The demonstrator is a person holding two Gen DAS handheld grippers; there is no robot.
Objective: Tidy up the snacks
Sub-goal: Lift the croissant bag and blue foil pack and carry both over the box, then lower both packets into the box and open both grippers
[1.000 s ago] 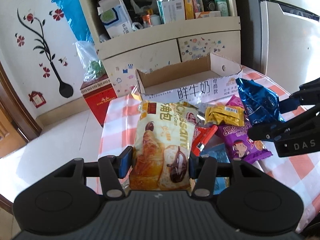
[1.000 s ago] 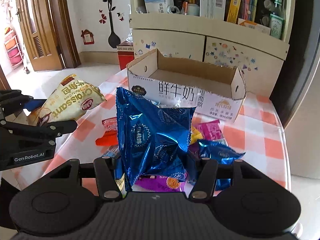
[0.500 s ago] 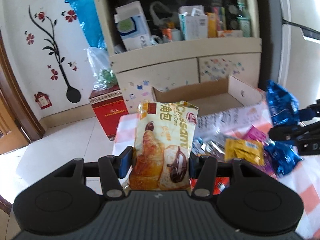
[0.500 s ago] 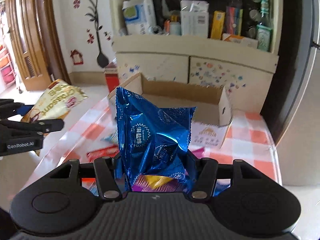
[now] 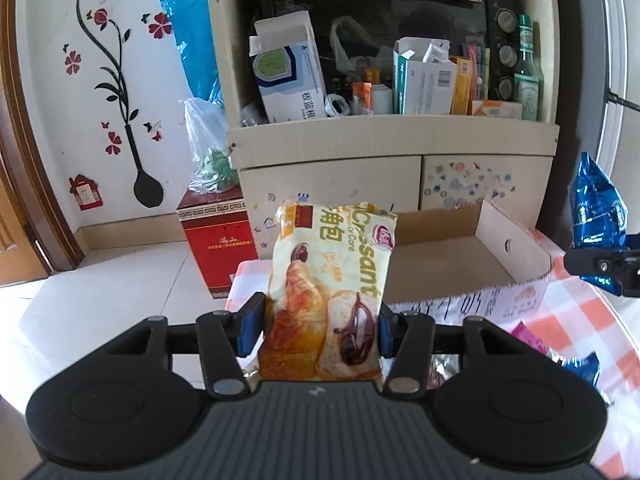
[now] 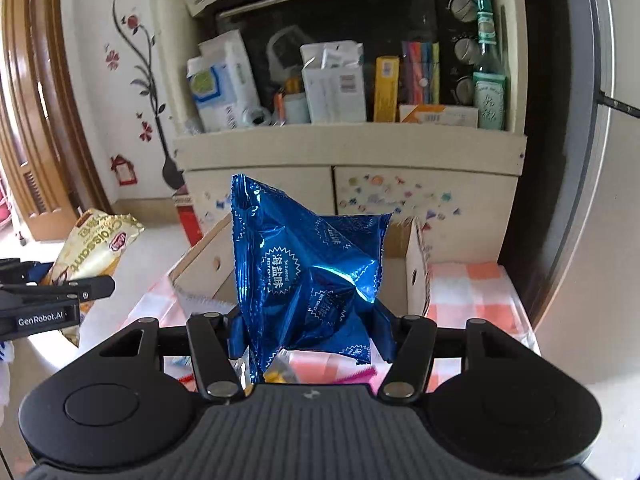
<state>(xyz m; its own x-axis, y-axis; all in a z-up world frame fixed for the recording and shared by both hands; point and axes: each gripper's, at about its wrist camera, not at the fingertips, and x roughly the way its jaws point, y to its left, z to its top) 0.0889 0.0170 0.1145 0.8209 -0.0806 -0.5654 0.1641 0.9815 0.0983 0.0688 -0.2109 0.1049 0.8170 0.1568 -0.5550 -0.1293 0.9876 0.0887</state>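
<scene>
Two snack packs hung in the air in front of an open cardboard box [image 5: 460, 256] on a checked tablecloth [image 6: 472, 292], with the carry to the box apparently the step in hand. The left gripper [image 5: 322, 332] was clamped on the lower part of a yellow croissant pack [image 5: 332, 288], its blue pads pressing both sides while the pack stood upright above the near-left corner of the box. The right gripper [image 6: 312, 336] pinched a crumpled blue seaweed bag [image 6: 308, 272] low down, the foil bunched between its fingers and the top leaning left over the box's near wall.

To do this step well, each pack would probably need to travel clear over the near wall before release, lowered inside rather than dropped, and the two set side by side so neither landed on the other. The slick blue foil looked likely to slip if the grip eased early. More loose snacks [image 5: 532, 340] lay on the cloth near the box, waiting to be sorted.
</scene>
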